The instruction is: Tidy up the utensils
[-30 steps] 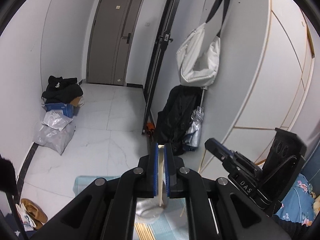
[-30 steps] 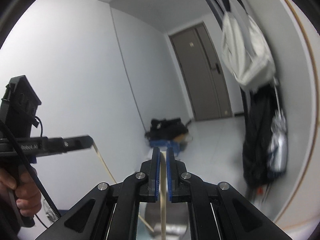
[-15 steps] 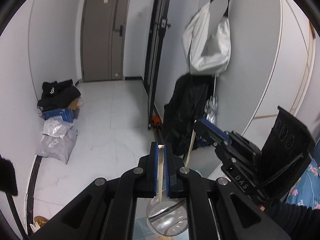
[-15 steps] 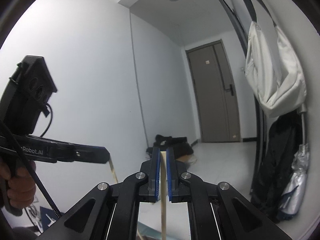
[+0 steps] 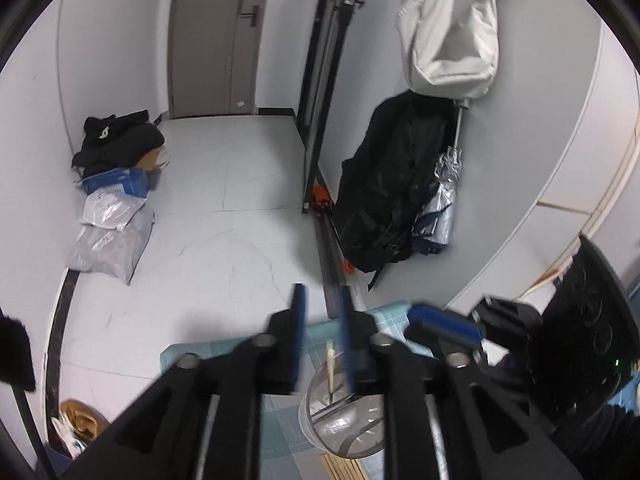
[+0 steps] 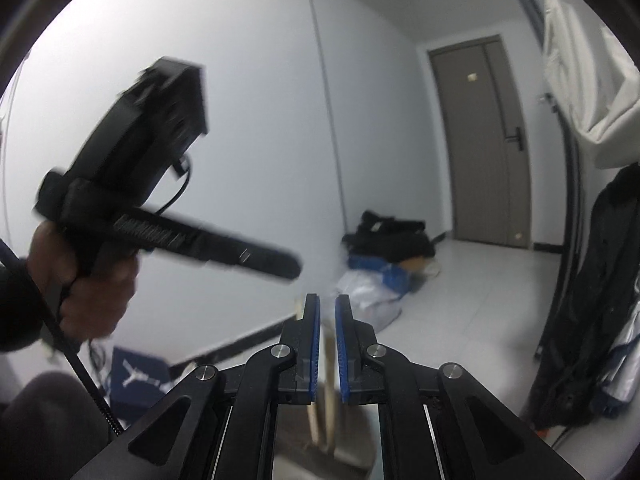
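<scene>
In the left wrist view, a clear round container (image 5: pixel 340 420) is seen below the left gripper (image 5: pixel 322 332), standing on a blue gridded mat (image 5: pixel 208 354) that covers the bench. One pale wooden chopstick (image 5: pixel 330 364) stands upright inside it, its top between the blurred blue pads but touched by neither; the jaws are opening. More pale chopsticks (image 5: pixel 344 466) lie flat on the mat just beside the container's near edge. The right gripper (image 5: pixel 444 326) is seen at the right, its tips near the container's rim.

In the right wrist view, the mat is not seen, and the container (image 6: pixel 296 440) appears only as a blurred shape between the gripper's arms. The right gripper (image 6: pixel 327 336) is nearly closed on a thin pale chopstick (image 6: pixel 329 400), which runs down from between the blue pads toward the container. A second chopstick (image 6: pixel 308 412) leans just left of it. The left gripper (image 6: pixel 276 264), blurred, is held by a hand (image 6: pixel 92 296) at the left.
</scene>
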Action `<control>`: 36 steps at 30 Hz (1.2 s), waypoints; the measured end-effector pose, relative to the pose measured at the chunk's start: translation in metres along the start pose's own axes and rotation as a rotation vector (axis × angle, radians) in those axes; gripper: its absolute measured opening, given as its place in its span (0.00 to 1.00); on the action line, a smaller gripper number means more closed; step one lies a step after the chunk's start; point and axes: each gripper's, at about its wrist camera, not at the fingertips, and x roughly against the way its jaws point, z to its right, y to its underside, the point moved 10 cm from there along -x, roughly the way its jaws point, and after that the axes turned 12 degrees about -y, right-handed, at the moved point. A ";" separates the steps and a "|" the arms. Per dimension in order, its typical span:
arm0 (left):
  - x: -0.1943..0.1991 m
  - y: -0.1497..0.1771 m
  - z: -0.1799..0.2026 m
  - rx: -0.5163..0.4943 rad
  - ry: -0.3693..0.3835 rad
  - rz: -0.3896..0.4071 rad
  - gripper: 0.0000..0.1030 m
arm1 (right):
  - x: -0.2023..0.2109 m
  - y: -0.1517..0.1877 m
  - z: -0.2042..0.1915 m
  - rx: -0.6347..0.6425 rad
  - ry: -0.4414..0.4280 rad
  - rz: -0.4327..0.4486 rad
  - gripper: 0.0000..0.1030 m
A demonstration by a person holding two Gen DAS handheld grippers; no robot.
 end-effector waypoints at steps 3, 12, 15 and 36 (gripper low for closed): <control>0.011 -0.002 -0.009 0.043 -0.027 0.039 0.51 | 0.006 0.007 -0.008 -0.007 0.016 -0.026 0.19; 0.056 0.007 -0.038 0.160 -0.181 0.148 0.74 | 0.049 -0.010 -0.022 -0.075 0.084 0.026 0.40; 0.071 0.014 -0.037 0.179 -0.223 0.189 0.77 | 0.063 -0.012 -0.030 -0.095 0.117 0.037 0.49; 0.128 0.073 -0.025 0.264 -0.309 0.375 0.93 | 0.118 0.007 -0.095 -0.111 0.258 0.083 0.85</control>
